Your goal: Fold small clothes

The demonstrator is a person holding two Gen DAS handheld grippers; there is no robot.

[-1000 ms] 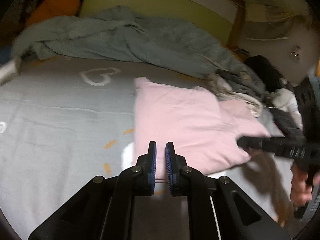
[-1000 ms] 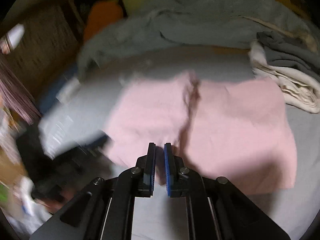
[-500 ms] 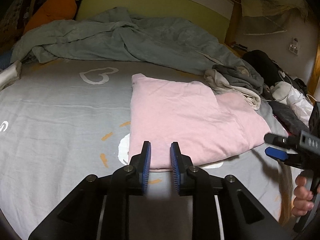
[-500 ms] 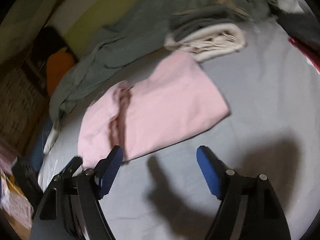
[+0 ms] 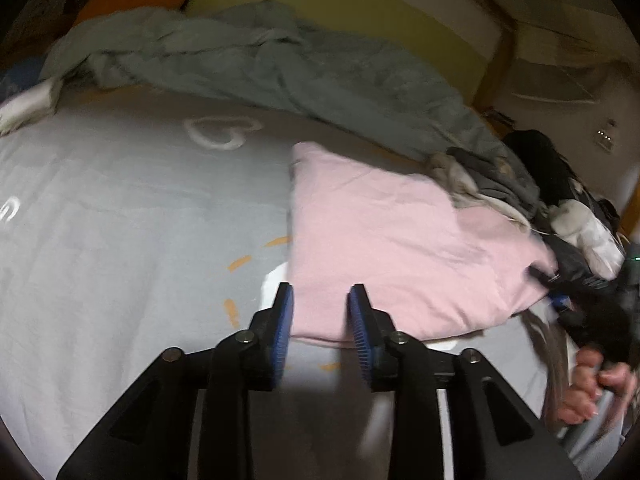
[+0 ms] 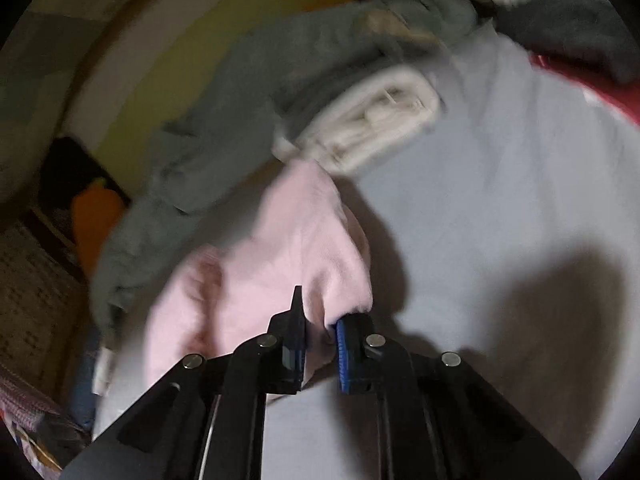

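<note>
A pink garment [image 5: 392,248] lies partly folded on the grey bedsheet [image 5: 120,220]. My left gripper [image 5: 320,312] is open, its fingers straddling the garment's near left corner just above the cloth. My right gripper [image 6: 320,320] is shut on the pink garment's [image 6: 280,256] right corner, with cloth bunched between the pads. In the left wrist view the right gripper [image 5: 568,296] shows at the garment's far right edge, held by a hand [image 5: 588,384].
A rumpled grey-green duvet [image 5: 260,64] runs along the back of the bed. A pile of folded grey and cream clothes [image 5: 488,184] sits beside the pink garment, also in the right wrist view [image 6: 372,120]. Dark items [image 5: 560,184] lie at the right edge.
My right gripper, wide open half a second ago, has moved onto the garment's right corner and closed on it. My left gripper has opened wider at the near left corner.
</note>
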